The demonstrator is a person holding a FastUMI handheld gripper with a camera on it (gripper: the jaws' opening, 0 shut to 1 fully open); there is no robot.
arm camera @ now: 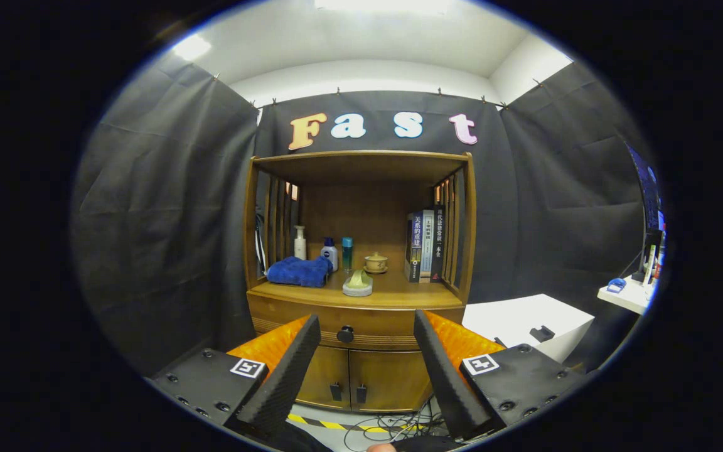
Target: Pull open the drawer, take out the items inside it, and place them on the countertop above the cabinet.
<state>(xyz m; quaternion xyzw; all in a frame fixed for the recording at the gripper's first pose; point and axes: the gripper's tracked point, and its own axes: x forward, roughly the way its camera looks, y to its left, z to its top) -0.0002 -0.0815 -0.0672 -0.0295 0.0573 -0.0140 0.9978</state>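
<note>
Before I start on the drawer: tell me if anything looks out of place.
Nothing stands out. The drawer is shut, the towel, bottles, cup and books sit tidily on the countertop. The gripper is open, short of the cabinet.

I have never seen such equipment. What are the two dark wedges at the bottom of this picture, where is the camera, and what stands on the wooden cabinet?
The two wedges are the fingers of a handheld gripper, which a person carries. The camera rides on the gripper and looks forward along the fingers. They stand apart, open, and hold nothing.

Beyond them is a wooden cabinet. Its drawer is closed, and the drawer knob shows between the fingers, farther away.

On the countertop lie a blue towel, three bottles, a small teacup on a saucer, a pale rounded object that I cannot identify, and upright books.
</note>
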